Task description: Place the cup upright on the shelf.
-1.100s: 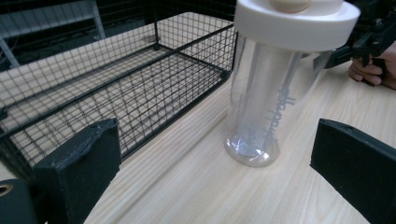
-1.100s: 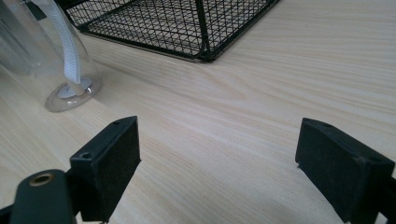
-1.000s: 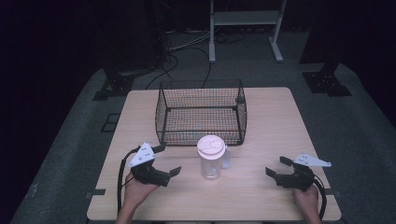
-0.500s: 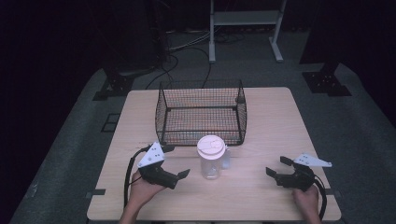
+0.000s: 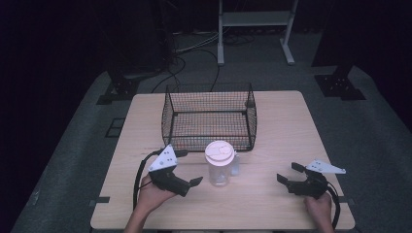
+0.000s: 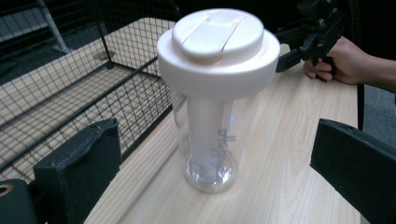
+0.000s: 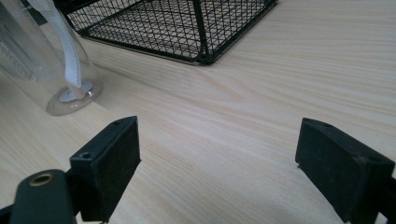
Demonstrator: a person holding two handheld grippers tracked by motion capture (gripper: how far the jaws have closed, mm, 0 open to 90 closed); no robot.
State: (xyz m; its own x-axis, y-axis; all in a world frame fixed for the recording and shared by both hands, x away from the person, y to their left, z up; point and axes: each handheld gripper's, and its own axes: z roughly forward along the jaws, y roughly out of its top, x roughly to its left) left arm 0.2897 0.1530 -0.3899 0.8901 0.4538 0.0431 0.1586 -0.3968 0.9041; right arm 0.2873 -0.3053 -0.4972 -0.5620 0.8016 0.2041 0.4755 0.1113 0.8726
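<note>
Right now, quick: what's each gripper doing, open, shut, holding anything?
Left gripper: open, empty, jaws pointed at the clear bottle.
Right gripper: open, empty, over bare table.

I count one clear bottle [image 5: 219, 165] with a white lid at frame centre, one wire basket [image 5: 210, 116] above it, and my two grippers, left [image 5: 188, 177] and right [image 5: 287, 174], one table [image 5: 291, 126].

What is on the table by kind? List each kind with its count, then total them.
Clear bottle with a pale lid: 1
Black wire basket: 1
Handheld grippers, the left gripper and the right gripper, both open: 2
Total: 4
</note>
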